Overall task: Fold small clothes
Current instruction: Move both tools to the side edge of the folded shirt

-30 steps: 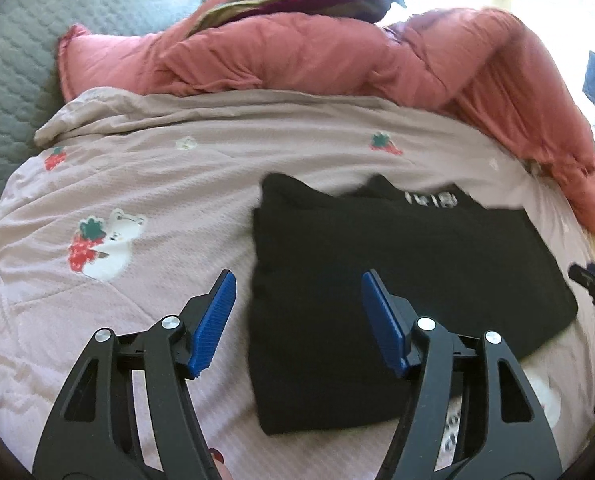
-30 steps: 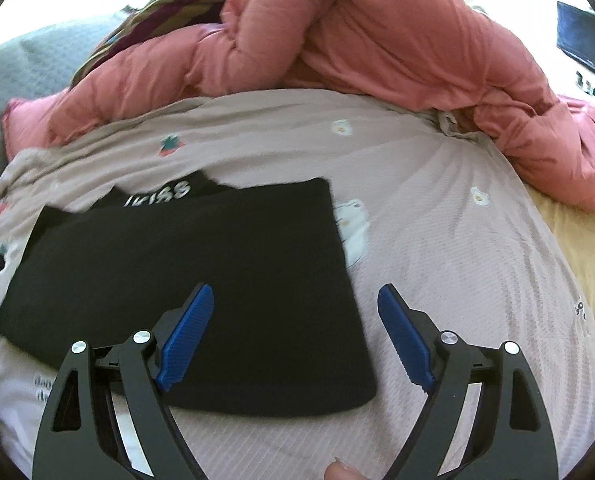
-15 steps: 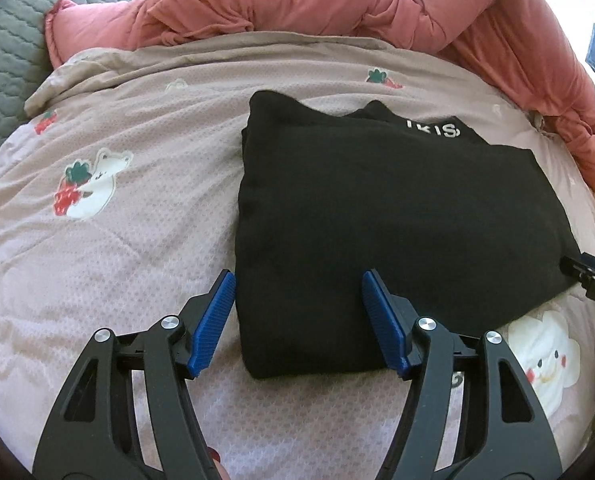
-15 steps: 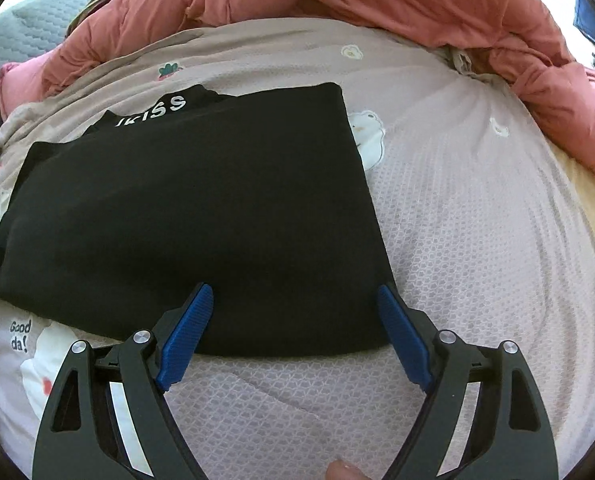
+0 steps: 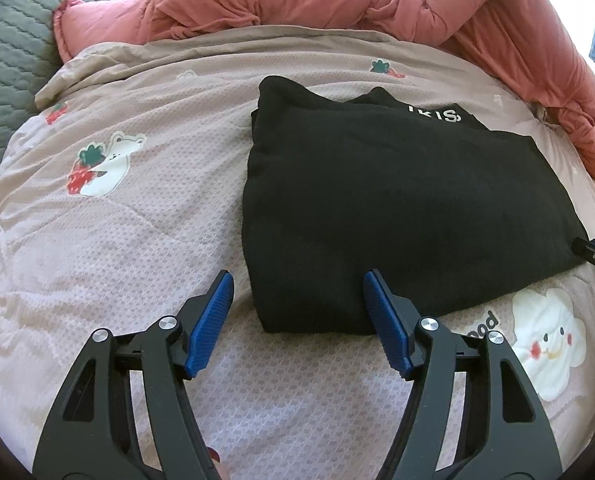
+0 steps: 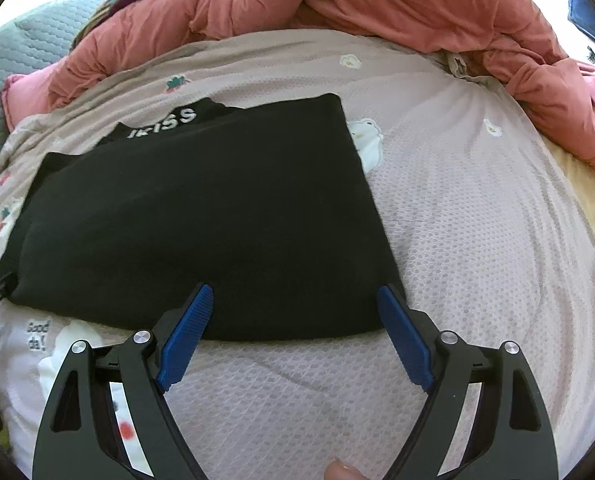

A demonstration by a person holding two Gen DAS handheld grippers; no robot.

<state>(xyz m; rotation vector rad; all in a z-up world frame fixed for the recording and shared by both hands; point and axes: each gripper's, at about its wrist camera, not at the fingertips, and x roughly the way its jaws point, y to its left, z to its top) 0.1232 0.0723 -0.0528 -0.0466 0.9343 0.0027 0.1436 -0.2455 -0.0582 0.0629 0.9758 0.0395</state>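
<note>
Two grippers are hovering over the near edge of a folded black garment (image 5: 397,200) that is lying flat on a pink printed quilt (image 5: 117,240), its long axis running across both views from side to side. The left gripper (image 5: 297,312) is standing with its fingers spread and empty, straddling the garment's near left corner: one pad is over bare quilt, the other over black cloth. The right gripper (image 6: 295,328) is likewise spread wide and holding nothing, bracketing the near right corner, its outer pad sitting right at the cloth's side edge. Each hand is nearer its own corner, so the garment is lying directly ahead of and just below both sets of fingers. White lettering is showing on the far edge, toward a bunched red comforter (image 6: 377,4). Judging by this, the coming move is asking for a pinch on both near corners.
</note>
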